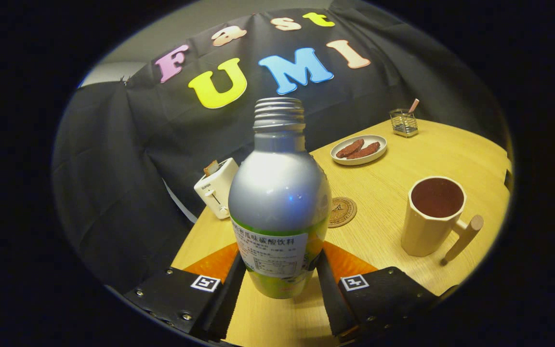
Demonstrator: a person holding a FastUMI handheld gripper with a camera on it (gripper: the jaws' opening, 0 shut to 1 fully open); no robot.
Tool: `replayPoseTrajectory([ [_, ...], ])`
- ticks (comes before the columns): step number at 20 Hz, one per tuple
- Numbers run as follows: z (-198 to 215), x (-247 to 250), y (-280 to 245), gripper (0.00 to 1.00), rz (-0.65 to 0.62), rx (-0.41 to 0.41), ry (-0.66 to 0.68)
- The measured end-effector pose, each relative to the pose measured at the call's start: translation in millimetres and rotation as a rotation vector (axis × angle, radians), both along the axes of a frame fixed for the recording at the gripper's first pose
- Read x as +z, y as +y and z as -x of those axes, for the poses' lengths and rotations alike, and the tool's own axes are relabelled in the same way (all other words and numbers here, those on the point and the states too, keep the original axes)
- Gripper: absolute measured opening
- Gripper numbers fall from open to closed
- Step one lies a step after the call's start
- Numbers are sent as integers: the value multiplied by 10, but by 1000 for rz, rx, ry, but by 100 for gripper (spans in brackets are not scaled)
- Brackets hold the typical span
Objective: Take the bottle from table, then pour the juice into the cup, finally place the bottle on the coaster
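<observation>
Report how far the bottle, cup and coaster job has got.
Done: the bottle, cap off, sits between the gripper fingers, which press on its lower sides; whether it is off the table I cannot tell. In hand: the take. Left: pouring into the cup, then placing the bottle on the empty coaster behind it.

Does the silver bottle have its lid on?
No, it is open. The bottle, upright between the gripper's fingers, shows bare screw threads at its neck, with no cap on.

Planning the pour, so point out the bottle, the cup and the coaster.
bottle (280,193): gripper view, silver shoulder.
cup (422,231): gripper view, outer wall.
coaster (344,211): gripper view, exposed top face.
</observation>
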State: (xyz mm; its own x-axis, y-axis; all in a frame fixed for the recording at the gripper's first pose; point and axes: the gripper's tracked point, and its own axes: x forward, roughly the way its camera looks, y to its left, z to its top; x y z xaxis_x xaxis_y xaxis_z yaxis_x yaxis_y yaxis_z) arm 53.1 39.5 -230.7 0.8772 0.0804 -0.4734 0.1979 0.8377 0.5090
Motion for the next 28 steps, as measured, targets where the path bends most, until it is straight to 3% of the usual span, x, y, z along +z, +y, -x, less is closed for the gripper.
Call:
replayPoseTrajectory([
  [21, -1, -30, -219, 76, -518, -169, 30],
  [28, -5, 40, -325, 76, -694, -258, 19],
])
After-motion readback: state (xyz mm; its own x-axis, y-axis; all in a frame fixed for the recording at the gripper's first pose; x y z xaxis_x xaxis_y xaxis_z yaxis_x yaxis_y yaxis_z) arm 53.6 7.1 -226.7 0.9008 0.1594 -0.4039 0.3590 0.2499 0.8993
